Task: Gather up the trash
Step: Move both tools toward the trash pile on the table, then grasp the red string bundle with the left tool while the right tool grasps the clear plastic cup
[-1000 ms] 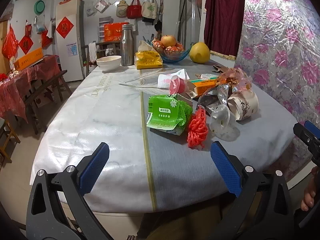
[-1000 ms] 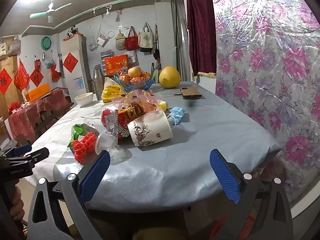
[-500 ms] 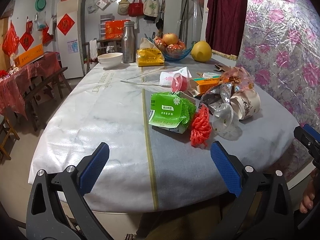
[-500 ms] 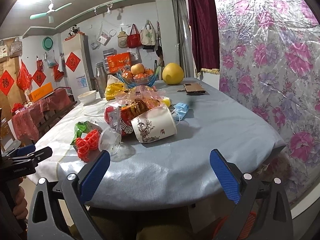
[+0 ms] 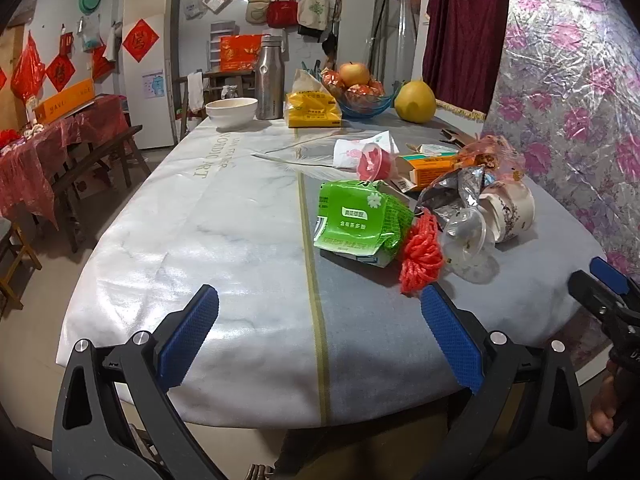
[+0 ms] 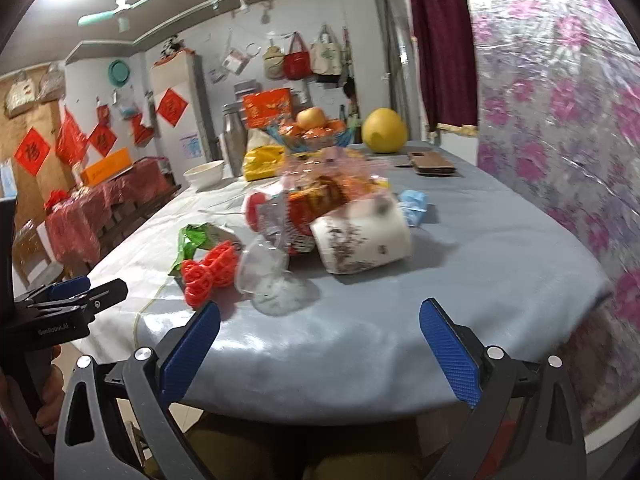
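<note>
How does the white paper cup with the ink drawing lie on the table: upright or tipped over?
Tipped over. The paper cup lies on its side on the table, its printed wall facing up and its rim toward the clear plastic cup.

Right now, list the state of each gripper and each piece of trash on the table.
Left gripper: open, empty.
Right gripper: open, empty.
Paper cup: tipped on its side.
Clear cup: tipped on its side.
Green packet: crumpled, lying flat.
Red net: bunched up.
</note>
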{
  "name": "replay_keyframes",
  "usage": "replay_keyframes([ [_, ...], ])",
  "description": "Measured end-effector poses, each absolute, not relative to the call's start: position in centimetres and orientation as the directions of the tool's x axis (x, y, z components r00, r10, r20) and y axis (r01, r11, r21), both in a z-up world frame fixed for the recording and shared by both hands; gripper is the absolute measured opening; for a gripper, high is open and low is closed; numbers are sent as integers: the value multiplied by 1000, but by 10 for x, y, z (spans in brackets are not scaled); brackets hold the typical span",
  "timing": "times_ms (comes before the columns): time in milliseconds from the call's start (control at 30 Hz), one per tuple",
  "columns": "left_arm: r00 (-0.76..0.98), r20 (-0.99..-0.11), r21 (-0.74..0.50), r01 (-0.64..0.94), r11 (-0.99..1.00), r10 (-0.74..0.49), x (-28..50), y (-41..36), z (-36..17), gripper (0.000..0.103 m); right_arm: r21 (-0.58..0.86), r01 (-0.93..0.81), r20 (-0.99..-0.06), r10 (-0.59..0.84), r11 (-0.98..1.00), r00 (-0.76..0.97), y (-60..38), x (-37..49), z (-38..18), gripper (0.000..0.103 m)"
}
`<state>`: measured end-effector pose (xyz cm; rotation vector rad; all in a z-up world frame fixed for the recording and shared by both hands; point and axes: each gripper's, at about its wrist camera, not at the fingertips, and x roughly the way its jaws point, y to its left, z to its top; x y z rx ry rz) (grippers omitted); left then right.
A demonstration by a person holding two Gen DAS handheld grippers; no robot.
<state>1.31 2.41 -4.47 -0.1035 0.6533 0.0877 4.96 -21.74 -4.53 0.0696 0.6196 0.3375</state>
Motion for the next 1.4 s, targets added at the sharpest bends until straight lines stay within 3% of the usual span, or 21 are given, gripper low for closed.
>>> replay_keyframes([
  [400, 774, -628, -68, -153, 986, 76, 21, 39, -55, 97, 246, -317, -595, 401, 916, 696, -172, 117, -60, 97],
  [500, 771, -633, -79, -159, 984, 74, 24, 43, -57, 97, 283, -301, -615, 413, 911, 672, -171, 129, -74, 78],
  [567, 765, -640, -86, -163, 983, 71, 26, 46, -60, 97, 319, -321, -619, 453, 892, 641, -171, 133, -80, 42],
  [600, 761, -645, -90, -164, 982, 68, 27, 47, -61, 97, 331, -326, -622, 465, 886, 631, -172, 134, -82, 30],
  [900, 758, -652, -107, -117, 987, 19, 29, 36, -64, 97, 317, -368, -569, 485, 874, 664, -197, 101, -63, 31],
  [1233, 757, -633, -148, 86, 985, -161, 60, -22, -65, 97, 308, -331, -528, 450, 892, 720, -251, 72, -45, 31],
  [1333, 767, -618, -140, 109, 984, -173, 77, -35, -69, 90, 317, -309, -525, 437, 897, 731, -266, 70, -46, 32],
  [1400, 766, -616, -143, 122, 982, -184, 87, -38, -72, 73, 330, -296, -524, 435, 896, 732, -273, 70, -49, 32],
])
